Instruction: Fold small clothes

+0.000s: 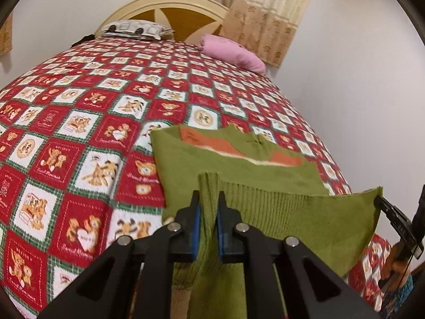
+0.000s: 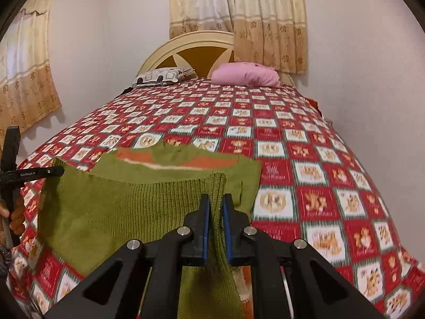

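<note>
Both sets of jaws are pinching the ribbed hem of the green sweater (image 1: 239, 156), left gripper (image 1: 208, 202) and right gripper (image 2: 216, 204) at opposite corners, hem raised above the patterned bedspread (image 2: 305, 159).

White walls (image 2: 111, 40). Bed under red checked bear-print cover (image 2: 292, 138); arched cream headboard (image 2: 196, 42) at far end. Beige patterned curtains (image 2: 265, 13) behind headboard, another curtain (image 2: 24, 61) on left wall. Pink pillow (image 2: 245, 74) far right, patterned pillow (image 2: 159, 77) far left.
</note>
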`<state>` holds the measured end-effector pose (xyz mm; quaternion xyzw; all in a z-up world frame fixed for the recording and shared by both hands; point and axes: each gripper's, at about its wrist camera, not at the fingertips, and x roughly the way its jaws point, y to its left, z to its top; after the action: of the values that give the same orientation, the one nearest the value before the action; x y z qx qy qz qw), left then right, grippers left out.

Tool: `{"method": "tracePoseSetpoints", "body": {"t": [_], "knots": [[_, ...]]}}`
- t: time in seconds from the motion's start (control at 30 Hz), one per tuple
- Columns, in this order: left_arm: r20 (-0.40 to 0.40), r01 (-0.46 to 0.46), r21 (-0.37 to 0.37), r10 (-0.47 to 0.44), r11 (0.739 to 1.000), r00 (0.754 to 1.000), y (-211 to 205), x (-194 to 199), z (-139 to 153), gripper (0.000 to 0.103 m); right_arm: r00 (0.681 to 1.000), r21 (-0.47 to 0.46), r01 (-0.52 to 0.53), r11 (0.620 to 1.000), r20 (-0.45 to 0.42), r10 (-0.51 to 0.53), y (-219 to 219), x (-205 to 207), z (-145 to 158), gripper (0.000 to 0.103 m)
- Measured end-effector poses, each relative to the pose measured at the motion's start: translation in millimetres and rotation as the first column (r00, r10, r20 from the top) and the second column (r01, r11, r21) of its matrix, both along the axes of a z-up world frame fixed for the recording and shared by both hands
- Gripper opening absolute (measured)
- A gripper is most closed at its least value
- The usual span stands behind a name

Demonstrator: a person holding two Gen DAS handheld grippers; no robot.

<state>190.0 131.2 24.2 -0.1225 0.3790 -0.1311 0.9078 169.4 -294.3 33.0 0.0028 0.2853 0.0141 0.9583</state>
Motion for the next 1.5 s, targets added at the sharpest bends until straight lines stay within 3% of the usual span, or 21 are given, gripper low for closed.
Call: {"method": "tracePoseSetpoints", "body": {"t": [0.3, 0.43, 0.5, 0.67, 0.73, 0.9, 0.93, 0.97, 1.03, 1.07, 1.17, 1.4, 1.43, 1.47, 1.5], "knots": [[-0.008, -0.084, 0.011, 0.084, 0.996, 0.996, 13, 33, 2, 0.007, 1.000, -0.020, 0.018, 1.000, 0.002, -0.017, -1, 40, 2, 0.009], [-0.029, -0.040, 0.041, 0.041, 0.998, 0.999, 13, 35, -6, 0.007, 0.999, -0.013, 0.021, 1.000, -0.034, -0.022, 0, 48, -13, 0.009], [-0.065, 0.005, 0.041, -0.002, 0.999, 0.998, 13, 34, -15, 0.016, 0.999, -0.015, 0.012, 1.000, -0.039, -0.013, 1, 47, -18, 0.009], [-0.096, 0.064, 0.139, -0.051, 0.988, 0.994, -3, 28, -37, 0.064, 0.999, -0.009, 0.001, 1.000, -0.047, -0.002, 2, 42, -25, 0.009], [-0.094, 0.052, 0.175, -0.036, 0.983, 0.995, -6, 28, -43, 0.068, 0.999, -0.002, 0.001, 1.000, -0.050, -0.001, 2, 41, -25, 0.009], [-0.100, 0.059, 0.176, -0.042, 0.983, 0.994, -15, 33, -56, 0.065, 0.998, -0.008, -0.003, 1.000, -0.061, 0.002, 4, 38, -28, 0.009], [-0.093, 0.064, 0.187, -0.047, 0.980, 0.995, -17, 33, -56, 0.055, 0.998, -0.008, -0.002, 1.000, -0.062, 0.002, 4, 38, -28, 0.009], [-0.087, 0.080, 0.199, -0.064, 0.977, 0.994, -22, 33, -56, 0.037, 0.998, -0.009, -0.001, 1.000, -0.063, 0.001, 5, 37, -29, 0.009], [-0.070, 0.079, 0.229, -0.065, 0.970, 0.995, -27, 31, -55, 0.026, 0.998, -0.005, 0.003, 1.000, -0.066, -0.003, 4, 36, -31, 0.009], [-0.045, 0.071, 0.237, -0.062, 0.969, 0.997, -27, 27, -52, 0.015, 0.998, -0.001, 0.003, 1.000, -0.067, -0.003, 4, 36, -31, 0.009], [0.000, 0.040, 0.228, -0.041, 0.973, 0.999, -22, 18, -47, 0.010, 0.997, -0.004, 0.003, 1.000, -0.074, -0.003, 5, 34, -34, 0.009], [-0.013, 0.076, 0.230, -0.075, 0.970, 0.997, -30, 16, -51, 0.010, 0.995, 0.023, 0.014, 1.000, -0.096, -0.012, 0, 32, -43, 0.009], [-0.033, 0.090, 0.227, -0.085, 0.970, 0.996, -32, 20, -53, 0.019, 0.995, 0.022, 0.011, 1.000, -0.102, -0.009, 1, 33, -44, 0.009], [-0.059, 0.110, 0.215, -0.099, 0.970, 0.993, -35, 25, -54, 0.038, 0.994, 0.018, 0.010, 1.000, -0.105, -0.008, 2, 32, -45, 0.009], [-0.077, 0.121, 0.196, -0.108, 0.973, 0.991, -36, 31, -56, 0.045, 0.994, 0.011, 0.010, 1.000, -0.108, -0.008, 3, 32, -46, 0.009]]}}
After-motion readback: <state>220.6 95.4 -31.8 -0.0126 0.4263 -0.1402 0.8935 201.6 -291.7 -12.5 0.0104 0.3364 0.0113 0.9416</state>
